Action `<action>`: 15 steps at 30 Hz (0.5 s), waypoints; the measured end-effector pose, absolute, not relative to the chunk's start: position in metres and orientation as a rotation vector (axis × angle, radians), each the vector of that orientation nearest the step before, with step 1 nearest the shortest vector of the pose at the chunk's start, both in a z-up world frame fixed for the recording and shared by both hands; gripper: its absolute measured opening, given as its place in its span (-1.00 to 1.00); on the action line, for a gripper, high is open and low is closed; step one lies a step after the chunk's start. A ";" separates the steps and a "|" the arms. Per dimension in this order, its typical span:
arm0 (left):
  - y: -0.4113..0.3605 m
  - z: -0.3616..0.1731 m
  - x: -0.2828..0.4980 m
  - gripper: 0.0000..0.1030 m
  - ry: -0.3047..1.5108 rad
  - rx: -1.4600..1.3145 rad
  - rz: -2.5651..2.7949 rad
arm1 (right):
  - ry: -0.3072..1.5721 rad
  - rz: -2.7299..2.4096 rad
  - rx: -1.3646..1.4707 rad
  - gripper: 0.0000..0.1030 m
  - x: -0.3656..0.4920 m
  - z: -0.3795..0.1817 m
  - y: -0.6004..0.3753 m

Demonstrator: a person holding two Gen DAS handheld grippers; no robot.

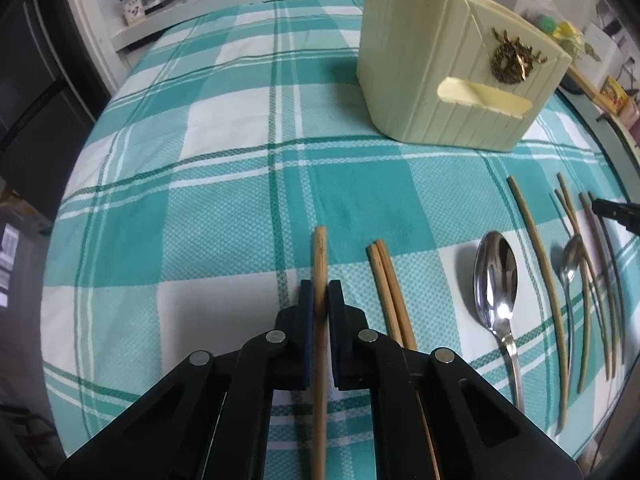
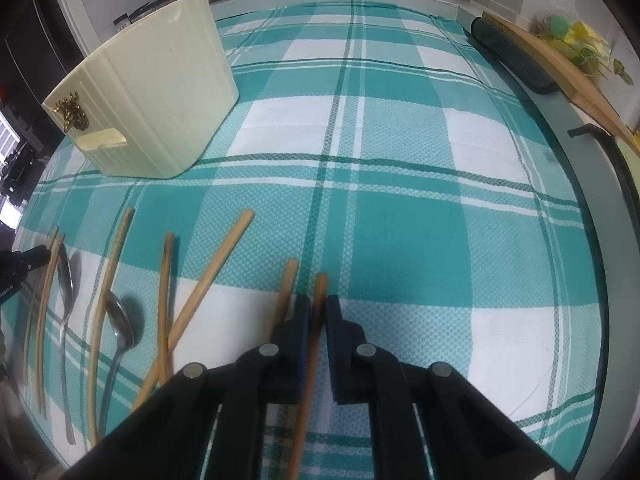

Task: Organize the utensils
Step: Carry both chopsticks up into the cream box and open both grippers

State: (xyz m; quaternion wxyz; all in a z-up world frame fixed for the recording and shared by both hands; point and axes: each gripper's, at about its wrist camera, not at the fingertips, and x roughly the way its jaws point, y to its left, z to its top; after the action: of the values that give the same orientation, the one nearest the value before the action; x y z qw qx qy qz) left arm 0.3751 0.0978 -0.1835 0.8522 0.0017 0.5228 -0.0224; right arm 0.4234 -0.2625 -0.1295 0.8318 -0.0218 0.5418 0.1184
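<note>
The left gripper (image 1: 320, 300) is clamped on a chopstick (image 1: 319, 256), its jaws nearly together with only the stick between the pads. The stick runs from 6 o'clock up through the jaws and ends a little past the fingertips, pointing toward 12.

The right gripper (image 2: 317, 316) is likewise pinched on a second chopstick (image 2: 320, 288), jaws almost closed. Its tip pokes out just above the pads; the shaft runs down toward 6 between the linkage arms.

On the checked cloth (image 1: 200, 168), in the left view, a pair of chopsticks (image 1: 386, 276) lies just beside the gripper at 3 o'clock, touching each other. Farther toward 3 lie a large spoon (image 1: 496, 280), a lone stick (image 1: 538, 248), then a small spoon (image 1: 570, 260) under several crossing sticks.

The cream holder (image 1: 440, 80) stands on the cloth at about 1 o'clock in the left view, well apart from the utensils. In the right view it sits at 10 o'clock, and another chopstick (image 2: 287, 284) lies just left of the held one.
</note>
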 end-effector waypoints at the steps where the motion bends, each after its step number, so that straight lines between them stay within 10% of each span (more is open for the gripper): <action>1: 0.102 -0.175 0.372 -0.89 1.082 -0.023 -0.050 | 1.139 0.259 -0.023 -0.87 0.424 -0.125 -0.264; 15: 0.128 -0.029 0.301 -0.89 0.744 -0.135 -0.124 | 0.769 0.351 0.016 -0.87 0.348 0.031 -0.273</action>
State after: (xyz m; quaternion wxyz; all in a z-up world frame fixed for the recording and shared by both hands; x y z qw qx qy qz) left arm 0.3011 0.1275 -0.0290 0.9275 -0.0660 0.3629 -0.0604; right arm 0.3484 -0.2728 0.0307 0.9120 0.0079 0.3731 0.1703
